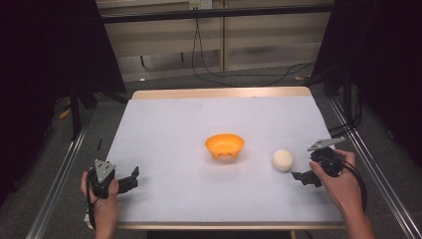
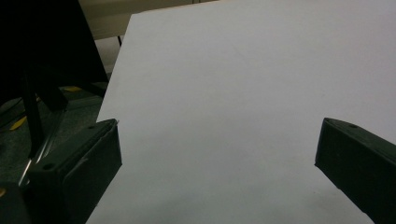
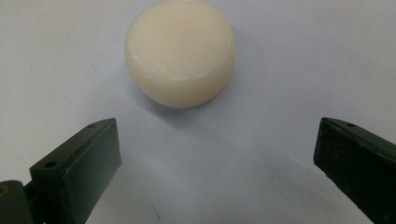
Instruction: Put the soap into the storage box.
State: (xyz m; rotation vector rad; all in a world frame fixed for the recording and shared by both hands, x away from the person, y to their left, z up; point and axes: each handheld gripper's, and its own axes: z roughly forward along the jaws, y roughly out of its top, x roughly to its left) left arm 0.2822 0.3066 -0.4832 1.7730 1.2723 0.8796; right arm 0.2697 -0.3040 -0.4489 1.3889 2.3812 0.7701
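Resting on the white sheet [image 1: 199, 129] that covers the table, a cream ball [image 1: 282, 160] sits right of centre, just left of the right gripper [image 1: 302, 177], whose jaws stand wide apart with nothing between them. An orange bowl [image 1: 224, 146] stands near the middle of the sheet, a little left of the ball and slightly farther away, apart from it. Bare sheet lies between the ball and the bowl, and between the ball and the right gripper. At the near left corner the left gripper [image 1: 130, 180] is held low by the left hand [image 1: 102, 196], well apart from both ball and bowl, and its jaws are spread wide too, holding nothing. Seen from the right gripper view, the ball [image 3: 180, 52] is close ahead, beyond the tips of the two black jaws and not touched by them; it looks smooth, glossy and somewhat flattened, a shape the high view does not make out. From the left gripper view, bare sheet [image 2: 243, 93] stretches ahead between the jaws, with the dark floor and a black stand leg [image 2: 32, 116] past the table's left edge.
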